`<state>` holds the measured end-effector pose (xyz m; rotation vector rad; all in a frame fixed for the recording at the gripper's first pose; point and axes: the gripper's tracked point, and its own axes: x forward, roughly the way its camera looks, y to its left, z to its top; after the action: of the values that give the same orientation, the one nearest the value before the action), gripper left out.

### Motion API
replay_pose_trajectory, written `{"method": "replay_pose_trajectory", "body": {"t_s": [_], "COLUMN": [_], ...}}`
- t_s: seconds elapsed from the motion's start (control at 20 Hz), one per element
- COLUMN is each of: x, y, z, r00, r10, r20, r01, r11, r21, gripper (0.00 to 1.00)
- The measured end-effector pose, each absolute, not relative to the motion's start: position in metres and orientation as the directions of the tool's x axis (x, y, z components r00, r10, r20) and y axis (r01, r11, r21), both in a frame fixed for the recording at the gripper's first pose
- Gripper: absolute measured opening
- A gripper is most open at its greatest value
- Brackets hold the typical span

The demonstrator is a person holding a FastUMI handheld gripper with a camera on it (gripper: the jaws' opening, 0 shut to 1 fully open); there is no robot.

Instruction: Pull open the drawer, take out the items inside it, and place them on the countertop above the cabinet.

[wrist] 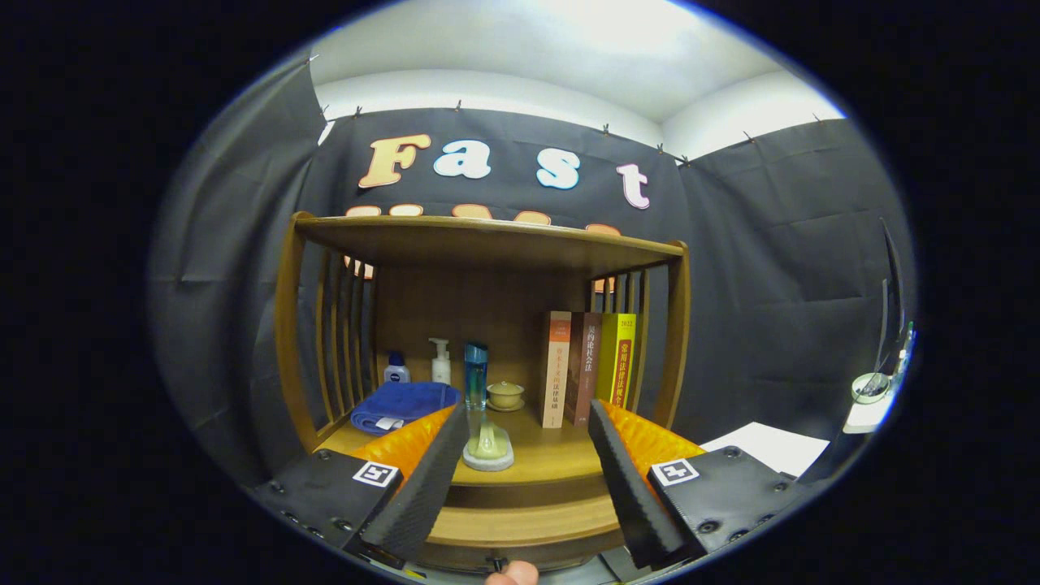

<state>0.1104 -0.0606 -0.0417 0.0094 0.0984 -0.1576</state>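
Spread wide, the claw (528,479) points level and straight at a small wooden cabinet (487,341), its two fingers (422,479) well apart and gripping nothing. Between them lies the front of the cabinet's tabletop (544,463), and just below that a darker gap and a wooden board (520,524) that may be the drawer front; I cannot tell if it is pulled out at all. A small dark knob (496,562) sits at the lower middle, under the fingers, with a fingertip of the person's hand (512,574) just beneath it.

On the tabletop, just ahead of the left finger and nearly touching it, stands a pale green soft-looking item on a round grey base (489,451). Behind it rises a tall blue-capped bottle (476,375), upright. To its right sits a little lidded tea cup on a saucer (505,396). Further left lies a folded blue towel (404,405), and behind the towel, against the back panel, stand a small blue bottle (396,368) and a white pump bottle (440,361). On the right, three books (589,367) stand upright together against the slatted side, beyond the right finger.

A wooden shelf roof (487,240) covers the space. Off to the right, beyond the cabinet, a white sheet (768,447) lies flat.
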Motion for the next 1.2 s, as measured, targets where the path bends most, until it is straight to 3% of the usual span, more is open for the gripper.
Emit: {"method": "replay_pose_trajectory", "body": {"t_s": [0.25,0.75,1.2], "x": [0.071,0.021,-0.002], "y": [-0.047,-0.029,-0.027], "z": [-0.065,-0.176,-0.223], "r00": [0.99,0.983,0.978], "r10": [-0.126,-0.08,-0.057], "r20": [-0.06,-0.166,-0.203], "r01": [0.129,0.092,0.075], "r11": [0.991,0.993,0.994], "r21": [0.039,0.069,0.083], "gripper": [0.97,0.97,0.97]}}
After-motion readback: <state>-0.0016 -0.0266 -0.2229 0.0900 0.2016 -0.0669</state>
